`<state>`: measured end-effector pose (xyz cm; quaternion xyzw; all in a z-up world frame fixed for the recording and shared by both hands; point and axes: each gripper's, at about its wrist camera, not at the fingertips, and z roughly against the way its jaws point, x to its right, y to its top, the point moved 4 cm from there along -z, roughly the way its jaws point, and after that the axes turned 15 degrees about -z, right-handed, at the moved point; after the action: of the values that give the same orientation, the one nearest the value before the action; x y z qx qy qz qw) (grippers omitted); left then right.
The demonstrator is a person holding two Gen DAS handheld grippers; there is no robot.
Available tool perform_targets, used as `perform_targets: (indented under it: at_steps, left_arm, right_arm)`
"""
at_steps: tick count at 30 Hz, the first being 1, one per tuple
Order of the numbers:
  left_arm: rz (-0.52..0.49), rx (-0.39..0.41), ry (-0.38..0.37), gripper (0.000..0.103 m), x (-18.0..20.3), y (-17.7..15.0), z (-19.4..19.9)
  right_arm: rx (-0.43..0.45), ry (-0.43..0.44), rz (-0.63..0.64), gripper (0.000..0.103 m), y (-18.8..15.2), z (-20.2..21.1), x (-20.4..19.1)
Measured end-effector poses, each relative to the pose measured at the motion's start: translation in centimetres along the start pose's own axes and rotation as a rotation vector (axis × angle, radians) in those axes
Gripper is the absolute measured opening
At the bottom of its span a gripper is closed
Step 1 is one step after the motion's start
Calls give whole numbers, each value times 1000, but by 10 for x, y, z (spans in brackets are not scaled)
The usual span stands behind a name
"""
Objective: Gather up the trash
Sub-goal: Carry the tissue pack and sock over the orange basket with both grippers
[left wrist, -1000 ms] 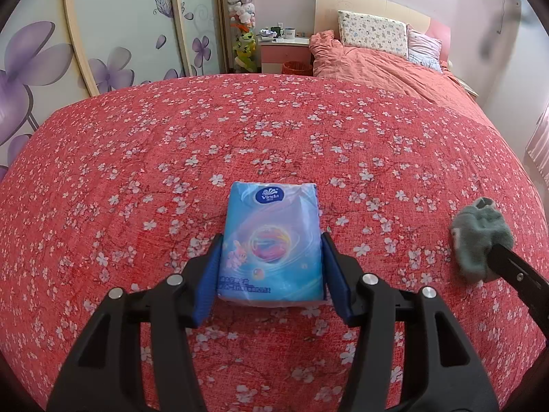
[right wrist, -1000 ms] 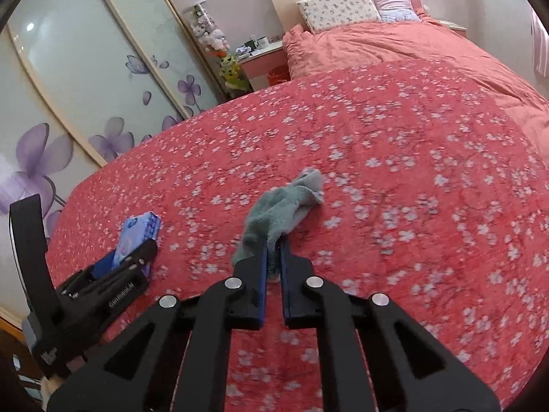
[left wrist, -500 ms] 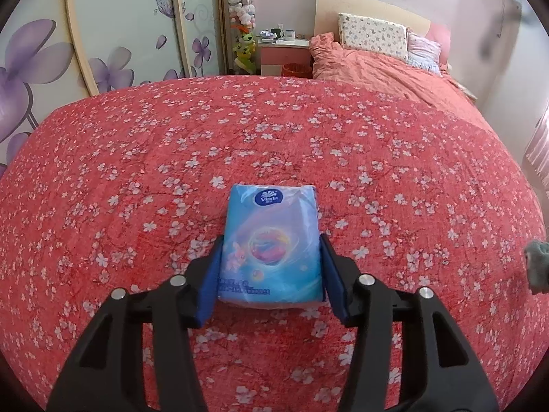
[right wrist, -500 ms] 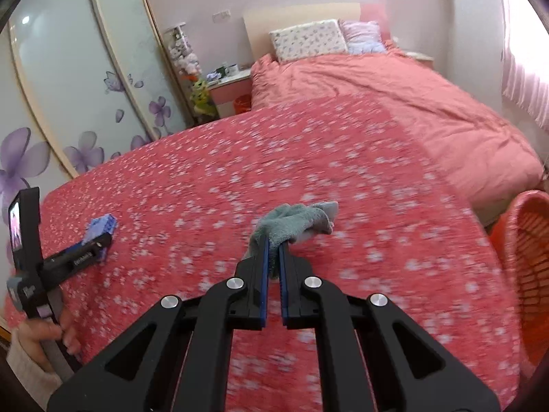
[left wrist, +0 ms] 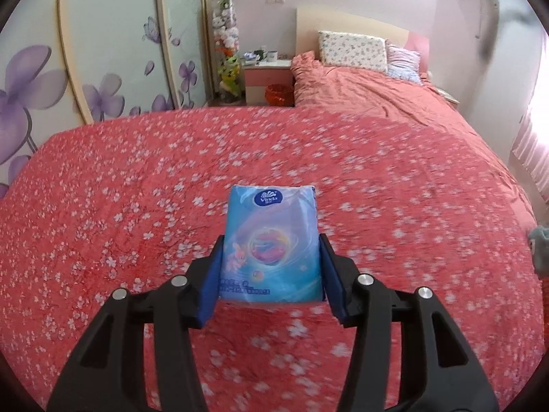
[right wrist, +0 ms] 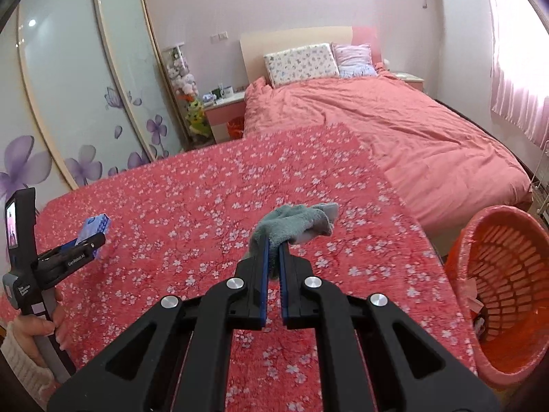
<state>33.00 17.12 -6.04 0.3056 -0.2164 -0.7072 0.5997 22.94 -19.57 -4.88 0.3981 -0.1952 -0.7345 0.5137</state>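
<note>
Sock nearer basket since earlier

Pink-walled bedroom, daylight through pink curtains. Sliding wardrobe doors with purple flowers. Bed with salmon duvet, 2 pillows, pale headboard. Pink nightstand beside. Red blossom-print spread in front.

Glossy plastic film wraps the tissue pack. The sock is fuzzy matt cloth. The basket is latticed plastic; the bedspread is woven printed cloth.
</note>
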Motion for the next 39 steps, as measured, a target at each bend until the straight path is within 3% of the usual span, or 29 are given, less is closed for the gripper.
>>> perform_targets:
  at_steps: [7,19,39]
  left_arm:
    - [-47,75,-50,51,38,18,52]
    - [-151,194,-202,51,145,43,136]
    - [-373,279,-531,51,356,44,204]
  right_arm:
    - [86,14,-2,6,11,42,13]
    - [267,-32,-1,6,28,114,58]
    - [386,-147,-183,6,37,167,177]
